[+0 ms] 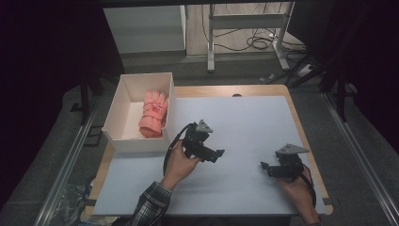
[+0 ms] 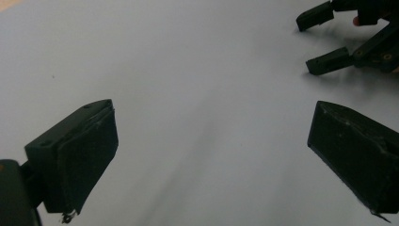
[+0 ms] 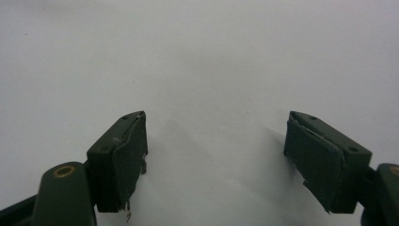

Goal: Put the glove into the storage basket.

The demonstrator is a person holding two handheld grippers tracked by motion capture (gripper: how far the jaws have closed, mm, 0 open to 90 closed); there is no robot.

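Both claws over white desk (image 1: pixel 244 117), empty, jaws wide apart.
L claw (image 1: pixel 217 154) w/ hand (image 1: pixel 179 162) sits near desk centre, just beside white box (image 1: pixel 123 106); R claw (image 1: pixel 264 167) near R edge, well apart, also seen from L claw view (image 2: pixel 324 37). Pink glove (image 1: pixel 154 114) lies inside box, against its R wall.

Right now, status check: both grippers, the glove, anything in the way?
Left gripper open, holding nothing. Right gripper open, holding nothing, low over the white mat. Pink glove lying in the white box. Nothing between them.
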